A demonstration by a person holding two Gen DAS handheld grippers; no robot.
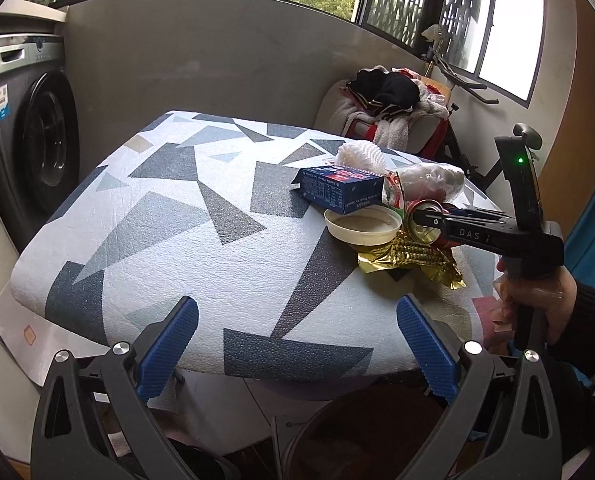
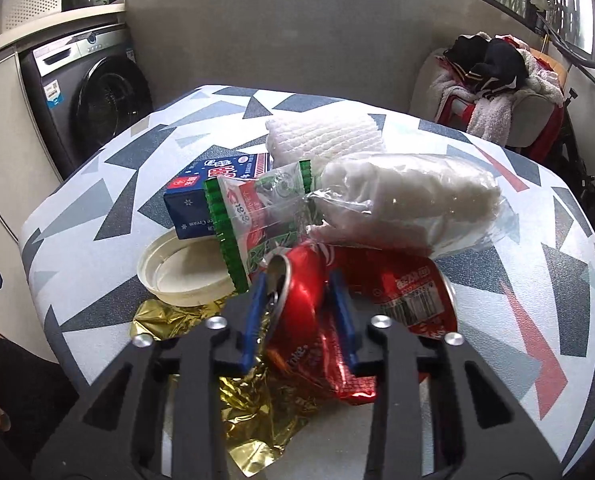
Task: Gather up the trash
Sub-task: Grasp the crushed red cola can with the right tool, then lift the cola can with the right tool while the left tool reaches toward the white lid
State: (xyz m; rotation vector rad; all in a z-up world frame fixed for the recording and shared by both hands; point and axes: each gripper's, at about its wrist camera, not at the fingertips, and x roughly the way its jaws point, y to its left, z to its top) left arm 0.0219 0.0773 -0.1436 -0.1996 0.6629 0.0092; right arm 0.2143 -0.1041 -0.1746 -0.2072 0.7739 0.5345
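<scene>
A pile of trash lies on the patterned table (image 1: 201,248). My right gripper (image 2: 299,292) is shut on a crushed red cola can (image 2: 297,304), also seen in the left wrist view (image 1: 425,226). Around it lie a gold foil wrapper (image 2: 253,400), a second red can (image 2: 409,292), a white lid (image 2: 181,276), a blue carton (image 2: 201,200), a green-edged wrapper (image 2: 257,216), a clear bag of white stuff (image 2: 401,196) and white foam netting (image 2: 325,136). My left gripper (image 1: 297,320) is open and empty at the table's near edge, left of the pile.
A washing machine (image 1: 29,128) stands at the left. A chair piled with clothes (image 1: 389,108) stands behind the table. A dark round bin (image 1: 361,436) sits below the table's near edge under my left gripper.
</scene>
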